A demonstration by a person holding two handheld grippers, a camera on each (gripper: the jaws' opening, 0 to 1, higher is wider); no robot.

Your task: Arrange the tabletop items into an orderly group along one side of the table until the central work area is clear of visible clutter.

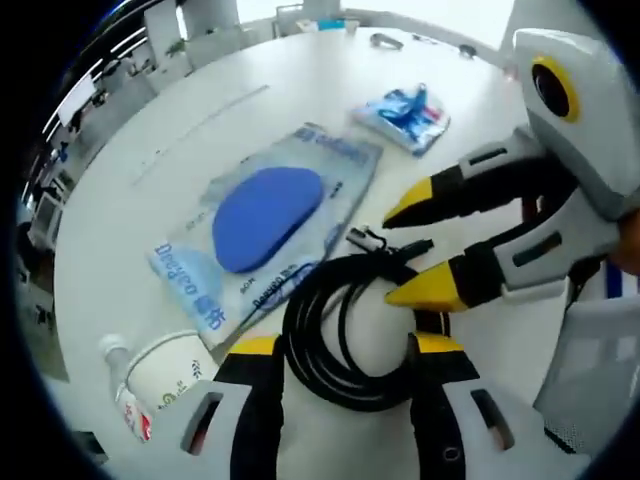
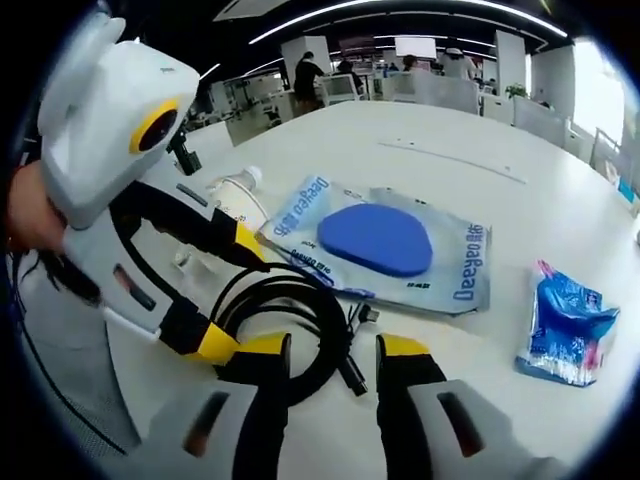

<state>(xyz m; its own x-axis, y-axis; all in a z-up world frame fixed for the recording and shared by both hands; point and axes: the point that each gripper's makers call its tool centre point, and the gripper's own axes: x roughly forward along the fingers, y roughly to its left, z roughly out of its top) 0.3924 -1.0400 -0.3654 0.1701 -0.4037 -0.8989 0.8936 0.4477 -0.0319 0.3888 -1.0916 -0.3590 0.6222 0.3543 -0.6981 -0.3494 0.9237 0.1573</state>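
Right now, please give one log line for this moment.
left tongs: open, astride black cable coil | right tongs: open at coil | blue pouch: untouched

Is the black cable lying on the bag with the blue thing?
Touching. The right gripper view shows the black cable overlapping the bag's near edge.

Glossy black cable (image 1: 335, 335), clear plastic pouch (image 1: 270, 235) (shiny), smooth white table (image 1: 250, 90).
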